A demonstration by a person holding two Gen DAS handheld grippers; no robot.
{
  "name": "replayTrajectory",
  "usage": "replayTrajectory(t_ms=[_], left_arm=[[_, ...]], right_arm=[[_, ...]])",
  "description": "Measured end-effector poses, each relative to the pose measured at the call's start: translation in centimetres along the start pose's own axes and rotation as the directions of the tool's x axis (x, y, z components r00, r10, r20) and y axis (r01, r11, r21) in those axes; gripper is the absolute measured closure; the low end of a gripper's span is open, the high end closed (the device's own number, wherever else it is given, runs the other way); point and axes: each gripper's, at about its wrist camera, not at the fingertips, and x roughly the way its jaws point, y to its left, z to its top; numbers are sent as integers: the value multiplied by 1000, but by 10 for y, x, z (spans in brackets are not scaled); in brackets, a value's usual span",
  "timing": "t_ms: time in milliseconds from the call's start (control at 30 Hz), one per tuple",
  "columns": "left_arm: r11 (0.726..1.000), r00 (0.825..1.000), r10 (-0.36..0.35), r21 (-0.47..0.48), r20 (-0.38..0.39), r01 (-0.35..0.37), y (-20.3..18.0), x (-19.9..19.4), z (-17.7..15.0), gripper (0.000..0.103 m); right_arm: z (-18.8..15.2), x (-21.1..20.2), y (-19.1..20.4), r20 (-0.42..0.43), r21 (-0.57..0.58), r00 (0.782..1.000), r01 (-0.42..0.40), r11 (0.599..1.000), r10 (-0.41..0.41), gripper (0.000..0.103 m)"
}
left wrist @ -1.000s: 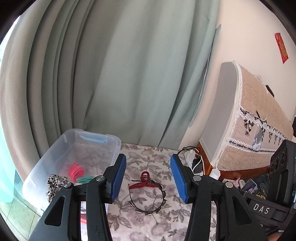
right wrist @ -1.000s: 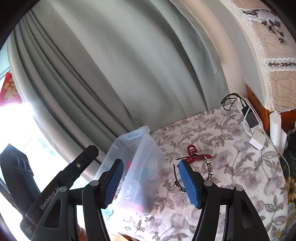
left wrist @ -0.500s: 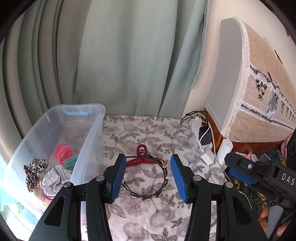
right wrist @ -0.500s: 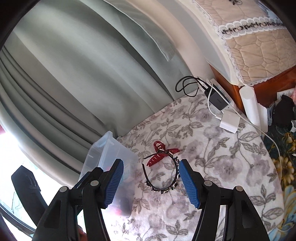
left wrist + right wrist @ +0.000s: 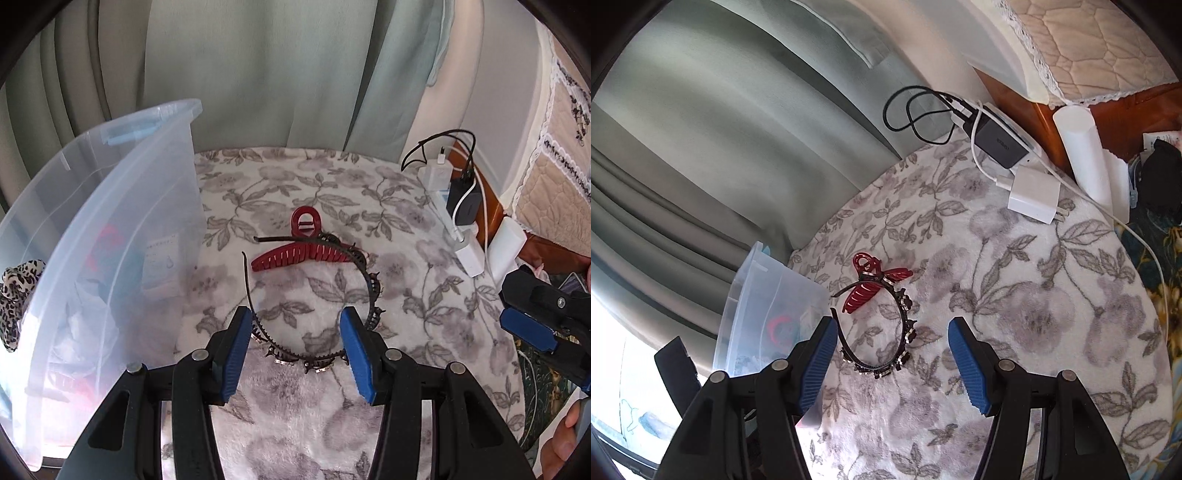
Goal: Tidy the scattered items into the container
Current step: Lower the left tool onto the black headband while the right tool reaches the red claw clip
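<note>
Red claw clip [image 5: 301, 251] lay flat mid-blanket, resting across black studded headband's [image 5: 371, 284] open end. Clear plastic bin [image 5: 110, 229] stood at the blanket's left edge, scrunchies inside.

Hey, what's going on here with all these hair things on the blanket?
A person with a gripper in each hand is tidying hair accessories into a clear bin. A few are already inside it. A red claw clip and a black headband lie together on the floral blanket, the clip resting across the headband. The left gripper is open and low over the headband's near curve, holding nothing yet. The right gripper is open too, hovering nearby.
</note>
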Motion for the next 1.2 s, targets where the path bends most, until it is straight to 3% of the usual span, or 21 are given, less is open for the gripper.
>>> replayTrajectory(t_ms=[200, 600, 667, 833, 1200], left_arm=[[1000, 998, 15, -12, -65, -16, 7, 30, -7, 52], [997, 994, 22, -68, -110, -29, 22, 63, -9, 52], [997, 994, 20, -71, -109, -28, 23, 65, -10, 55], [996, 994, 3, -91, -113, -14, 27, 68, -11, 79], [995, 993, 2, -94, -116, -14, 31, 55, -21, 84]], right_arm=[[2, 27, -10, -56, 4, 998, 25, 1000, -25, 37], [10, 71, -16, -131, -21, 989, 62, 998, -64, 37], [11, 77, -17, -139, -22, 988, 67, 998, -69, 37], [15, 87, -14, -148, -35, 986, 73, 997, -77, 37], [28, 98, 2, -140, -89, 987, 70, 994, -83, 37]])
